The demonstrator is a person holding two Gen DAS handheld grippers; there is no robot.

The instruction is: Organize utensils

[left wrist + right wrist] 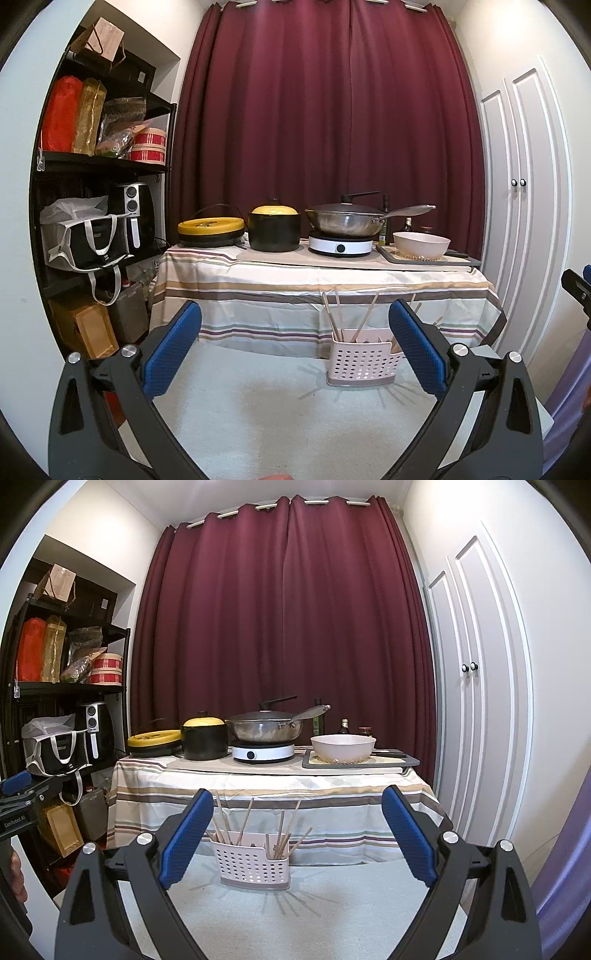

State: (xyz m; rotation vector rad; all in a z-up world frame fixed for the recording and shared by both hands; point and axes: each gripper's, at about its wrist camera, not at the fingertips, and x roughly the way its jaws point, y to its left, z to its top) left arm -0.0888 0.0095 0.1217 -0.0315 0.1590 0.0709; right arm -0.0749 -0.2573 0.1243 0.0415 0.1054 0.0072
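A pale pink perforated utensil holder [361, 363] [254, 864] stands on the near white table with several wooden chopsticks [338, 314] [245, 821] upright in it. My left gripper [295, 347] is open and empty, held above the table, with the holder just inside its right finger. My right gripper [297, 843] is open and empty, with the holder between its fingers, nearer the left one. The left gripper's tip [16, 781] shows at the left edge of the right wrist view. The right gripper's tip [576, 284] shows at the right edge of the left wrist view.
Behind stands a table with a striped cloth [295, 288] carrying a yellow-lidded griddle [210, 230], a black pot [274, 229], a wok on a hob [341, 221], bottles and a pink bowl [421, 243] on a tray. Black shelves [92, 166] stand left, white cupboard doors [524, 184] right.
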